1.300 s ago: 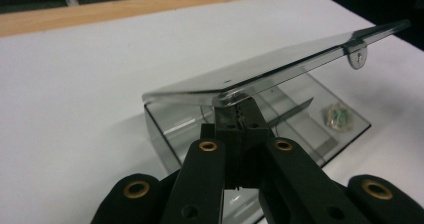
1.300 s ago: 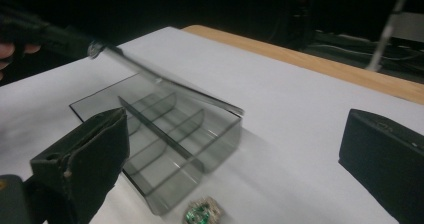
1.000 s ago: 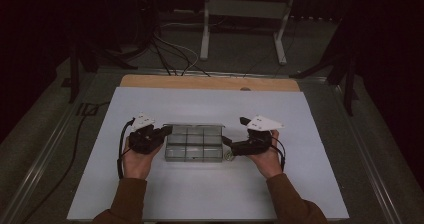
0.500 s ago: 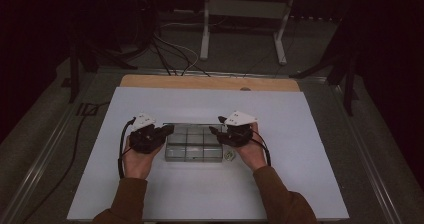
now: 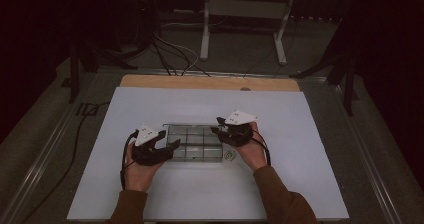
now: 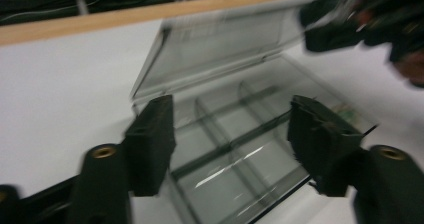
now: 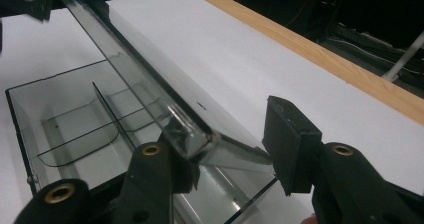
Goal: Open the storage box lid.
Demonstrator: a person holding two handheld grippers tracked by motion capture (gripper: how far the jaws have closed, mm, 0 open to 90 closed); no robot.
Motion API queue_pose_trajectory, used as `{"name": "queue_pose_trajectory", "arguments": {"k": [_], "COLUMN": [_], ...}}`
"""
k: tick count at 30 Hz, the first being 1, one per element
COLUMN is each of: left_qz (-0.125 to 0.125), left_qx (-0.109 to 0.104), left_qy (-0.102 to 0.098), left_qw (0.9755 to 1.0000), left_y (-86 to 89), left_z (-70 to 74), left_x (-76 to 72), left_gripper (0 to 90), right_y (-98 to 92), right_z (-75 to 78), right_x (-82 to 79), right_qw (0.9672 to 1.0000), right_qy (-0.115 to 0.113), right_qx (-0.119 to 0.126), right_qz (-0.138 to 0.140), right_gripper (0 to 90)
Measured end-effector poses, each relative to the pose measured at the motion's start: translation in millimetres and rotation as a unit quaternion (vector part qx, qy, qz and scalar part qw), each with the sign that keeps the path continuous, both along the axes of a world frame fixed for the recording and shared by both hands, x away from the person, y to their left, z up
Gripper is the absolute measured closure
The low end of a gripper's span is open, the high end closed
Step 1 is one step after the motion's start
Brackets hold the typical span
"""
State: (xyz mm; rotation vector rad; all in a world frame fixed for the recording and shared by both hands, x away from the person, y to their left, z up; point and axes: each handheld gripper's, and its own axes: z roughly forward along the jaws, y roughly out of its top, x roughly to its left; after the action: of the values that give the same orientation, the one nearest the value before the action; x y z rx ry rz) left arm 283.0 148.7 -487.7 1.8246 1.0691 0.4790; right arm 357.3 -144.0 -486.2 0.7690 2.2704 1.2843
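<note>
On white mat: clear divider box unlabelled; left hand-held gripper just opened, empty; right hand-held gripper closing round lid

**Right gripper view: lid corner between the jaws**

We see the right gripper with the raised clear lid between its jaws. Below lies the clear compartment box, on the white table.
</note>
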Motion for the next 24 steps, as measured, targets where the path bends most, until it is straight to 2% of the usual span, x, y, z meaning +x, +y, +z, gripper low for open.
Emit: {"name": "queue_pose_trajectory", "arguments": {"k": [1, 3, 6, 8, 9, 13, 16, 18, 24], "left_qz": [0.0, 0.016, 0.029, 0.032, 0.037, 0.046, 0.052, 0.051, 0.05], "left_qx": [0.0, -0.009, 0.001, -0.001, 0.006, 0.013, 0.021, 0.018, 0.027], "left_qy": [0.0, 0.0, 0.006, 0.006, 0.009, 0.015, 0.028, 0.037, 0.06], "left_qw": [1.0, 0.9998, 0.9996, 0.9995, 0.9993, 0.9988, 0.998, 0.9979, 0.9966], "left_y": [0.0, 2.4, 3.6, 3.8, 4.3, 3.9, 3.6, 3.5, 1.8], "left_z": [0.0, -8.5, -14.8, -16.7, -20.0, -27.8, -35.9, -40.4, -48.0], "left_x": [0.0, -5.2, -6.9, -7.2, -6.2, -3.9, 0.9, 4.2, 9.1], "left_gripper": [32.4, 29.9, 25.6, 25.6, 25.6, 27.9, 29.4, 30.4, 43.7], "right_y": [0.0, 0.1, 0.5, 0.4, 0.5, 0.3, 0.2, 0.3, -0.2], "right_z": [0.1, 0.1, 0.5, 0.5, 0.5, 0.4, 0.8, 1.2, 1.3], "right_x": [0.1, 0.0, -0.2, -0.2, -0.5, -0.3, 0.7, 1.2, 3.8], "right_qw": [1.0, 1.0, 1.0, 1.0, 1.0, 0.9999, 0.9998, 0.9998, 0.9994], "right_qy": [0.001, 0.001, 0.001, 0.001, 0.001, 0.005, 0.007, 0.007, 0.01], "right_qx": [0.001, 0.002, 0.002, 0.002, 0.003, 0.014, 0.017, 0.019, 0.03], "right_qz": [-0.001, -0.003, -0.004, -0.004, -0.004, -0.006, -0.007, -0.008, -0.012], "right_gripper": [57.8, 57.7, 57.6, 57.5, 57.4, 56.1, 56.0, 55.8, 55.2]}}
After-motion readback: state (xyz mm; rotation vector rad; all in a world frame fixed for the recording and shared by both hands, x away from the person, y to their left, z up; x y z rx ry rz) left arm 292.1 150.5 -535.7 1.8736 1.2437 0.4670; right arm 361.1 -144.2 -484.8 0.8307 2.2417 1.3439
